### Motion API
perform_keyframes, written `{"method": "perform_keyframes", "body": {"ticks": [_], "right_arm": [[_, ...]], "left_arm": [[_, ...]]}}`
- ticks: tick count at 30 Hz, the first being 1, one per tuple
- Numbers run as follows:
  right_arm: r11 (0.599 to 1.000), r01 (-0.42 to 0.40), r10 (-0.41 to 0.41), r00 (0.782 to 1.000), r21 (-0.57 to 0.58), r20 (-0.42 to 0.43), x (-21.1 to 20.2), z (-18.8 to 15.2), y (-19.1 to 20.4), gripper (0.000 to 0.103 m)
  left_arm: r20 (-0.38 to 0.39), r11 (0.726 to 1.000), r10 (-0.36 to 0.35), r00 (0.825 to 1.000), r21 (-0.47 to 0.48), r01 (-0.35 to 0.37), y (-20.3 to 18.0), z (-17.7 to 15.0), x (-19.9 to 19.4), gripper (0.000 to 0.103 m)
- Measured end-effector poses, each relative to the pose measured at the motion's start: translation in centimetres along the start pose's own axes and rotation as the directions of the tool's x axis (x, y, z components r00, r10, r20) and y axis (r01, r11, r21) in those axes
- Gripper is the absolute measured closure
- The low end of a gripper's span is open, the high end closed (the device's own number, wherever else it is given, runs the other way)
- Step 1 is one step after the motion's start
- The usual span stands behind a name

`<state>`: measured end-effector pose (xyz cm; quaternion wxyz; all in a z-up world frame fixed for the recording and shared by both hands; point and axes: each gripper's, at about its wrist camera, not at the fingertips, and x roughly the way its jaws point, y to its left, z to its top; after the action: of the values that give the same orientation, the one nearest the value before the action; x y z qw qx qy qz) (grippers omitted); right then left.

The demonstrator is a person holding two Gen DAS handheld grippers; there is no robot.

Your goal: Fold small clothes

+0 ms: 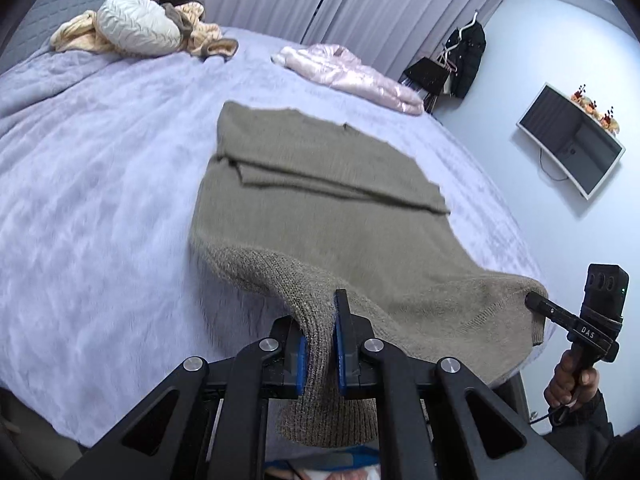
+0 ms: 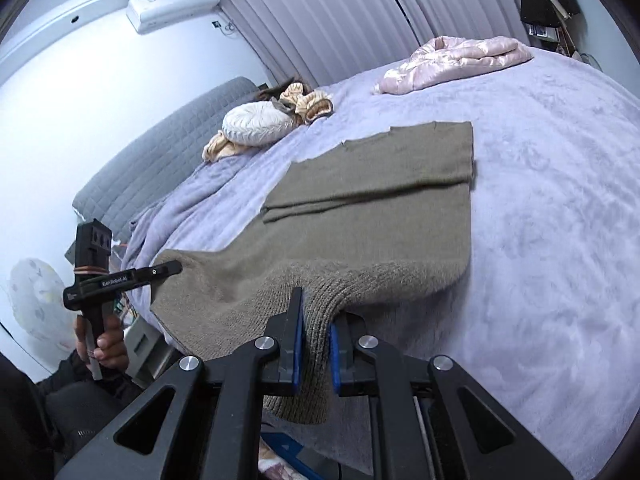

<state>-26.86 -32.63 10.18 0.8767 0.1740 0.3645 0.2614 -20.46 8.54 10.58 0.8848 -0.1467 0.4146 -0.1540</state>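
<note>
2 grippers pinching 1 olive sweater (image 1: 320,200) at bottom hem: left gripper (image 1: 320,344) bottom center of left view, right gripper (image 2: 316,344) bottom center of right view. Hem lifted, rest flat mid-frame on lavender bed (image 1: 100,160), sleeve folded across. Risk: uneven pull skewing fold; knit slipping from pads.

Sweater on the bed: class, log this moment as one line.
left hand-held gripper: shut on sweater hem | right hand-held gripper: shut on hem | hem raised | bed
</note>
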Motion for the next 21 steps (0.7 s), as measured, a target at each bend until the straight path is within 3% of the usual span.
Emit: {"method": "perform_keyframes", "body": {"ticks": [7, 21], "right_arm": [[0.999, 0.034, -0.036, 0.999, 0.043, 0.039, 0.7, 5.4, 0.3, 0.092], [0.986, 0.096, -0.099, 0.995, 0.137, 0.018, 4.4, 13.0, -0.8, 0.092]], "left_arm": [[0.033, 0.996, 0.014, 0.999, -0.085, -0.011, 0.5, 4.9, 1.1, 0.091], [0.028, 0.979, 0.055, 0.998, -0.197, -0.049, 1.0, 12.3, 4.5, 0.091]]}}
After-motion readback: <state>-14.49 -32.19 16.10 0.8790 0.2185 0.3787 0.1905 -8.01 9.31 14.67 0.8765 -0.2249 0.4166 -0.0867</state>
